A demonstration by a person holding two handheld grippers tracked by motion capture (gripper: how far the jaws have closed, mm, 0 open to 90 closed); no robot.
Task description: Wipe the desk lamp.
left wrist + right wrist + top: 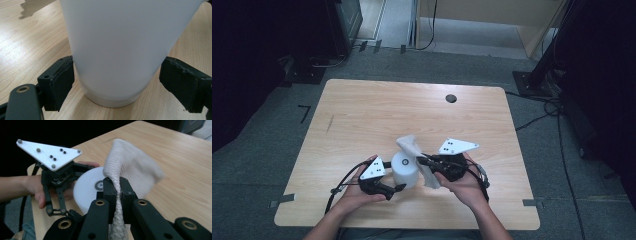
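Black right gripper (117, 185): nearest the person's edge, at the right of the high view; its jaws are clamped tight on a cloth, pinched between the pads.
Cloth (130, 167): off-white, woven; it rises above the jaws in a loose fold and hangs down below them, lifted off the table beside the tumbler.
Left gripper (117, 82): at the left, low by the table top; its jaws stand on either side of the tumbler's base, left pad at the wall, right pad a little apart, so not clamped.
Tumbler (405, 169): white, upright, between the two grippers near the front middle of the table.
Table (362, 115): pale wood, with a dark round hole (451, 98) near the far edge.
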